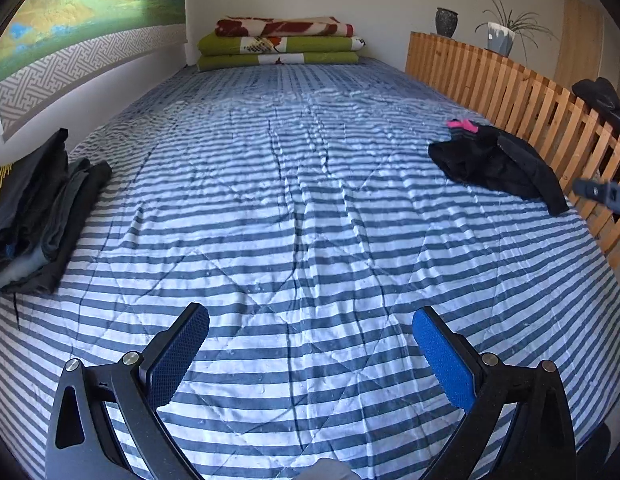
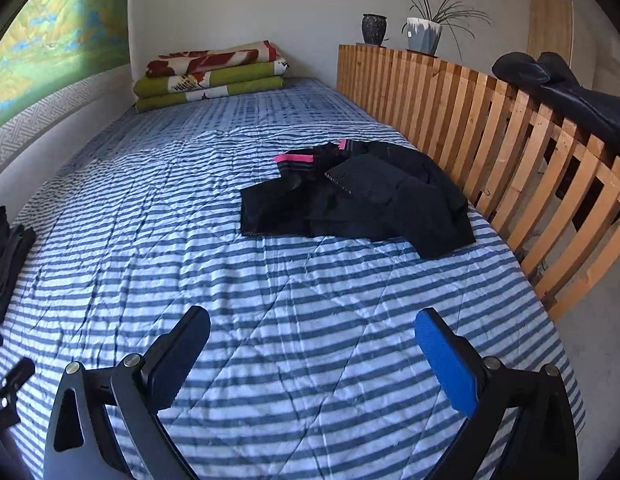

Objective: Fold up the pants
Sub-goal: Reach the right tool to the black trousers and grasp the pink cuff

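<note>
Well ahead of both grippers, the black pants [image 2: 358,200] lie crumpled on the striped bedspread [image 2: 270,300] beside the wooden rail [image 2: 510,128]. Left gripper [image 1: 310,356] and right gripper [image 2: 312,360] gape wide, empty.

Pants [image 2: 362,196] on bed [image 2: 270,300] near right rail [image 2: 490,128], folded stack [image 1: 38,216] at left edge, blankets [image 1: 280,44] behind.
</note>
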The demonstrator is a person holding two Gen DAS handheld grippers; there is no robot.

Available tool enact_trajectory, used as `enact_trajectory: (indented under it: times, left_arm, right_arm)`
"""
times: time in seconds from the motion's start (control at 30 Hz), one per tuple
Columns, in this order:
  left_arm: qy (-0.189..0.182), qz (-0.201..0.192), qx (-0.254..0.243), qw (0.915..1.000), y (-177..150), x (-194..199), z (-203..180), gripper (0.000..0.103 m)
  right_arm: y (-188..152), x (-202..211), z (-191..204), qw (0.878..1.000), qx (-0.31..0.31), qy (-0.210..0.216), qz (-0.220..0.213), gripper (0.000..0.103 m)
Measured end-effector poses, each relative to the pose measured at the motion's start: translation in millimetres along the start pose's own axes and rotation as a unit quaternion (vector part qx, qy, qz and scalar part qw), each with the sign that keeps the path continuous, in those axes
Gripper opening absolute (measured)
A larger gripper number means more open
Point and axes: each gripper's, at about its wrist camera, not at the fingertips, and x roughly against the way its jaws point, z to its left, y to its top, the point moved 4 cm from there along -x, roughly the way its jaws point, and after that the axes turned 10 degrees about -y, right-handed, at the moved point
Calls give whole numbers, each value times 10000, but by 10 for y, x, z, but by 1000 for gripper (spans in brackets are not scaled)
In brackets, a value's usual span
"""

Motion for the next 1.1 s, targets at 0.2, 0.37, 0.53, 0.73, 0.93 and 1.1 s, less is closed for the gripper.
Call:
enact_trajectory:
  times: [0.2, 0.37, 0.53, 0.73, 0.93, 1.1]
  left_arm:
    - [-9, 268, 246, 9993, -32, -333, 234, 103]
    - [73, 325, 416, 9986, -24, -443, 394, 103]
    - [138, 534, 513, 9972, -91, -601, 548, 103]
    - [138, 579, 534, 9968, -104, -681, 599, 103]
    - [224, 570, 595, 9963, -136, -652, 697, 103]
    - [103, 499, 589, 9970, -120, -561, 698, 100]
  right_arm:
    - [610, -846, 227, 9993, -1, -148, 349, 96]
    - [1033, -1485, 415, 9981, -202, -239, 538, 93]
    - [1344, -1914, 641, 9972, -15, -493, 570, 93]
    - [1434, -2419, 1012, 9893, 447, -1132, 804, 93]
    - [1404, -2710, 1122, 9786, 739, -1673, 944, 53]
    - [1377, -2506, 1078, 9827, 731, -1476, 847, 12]
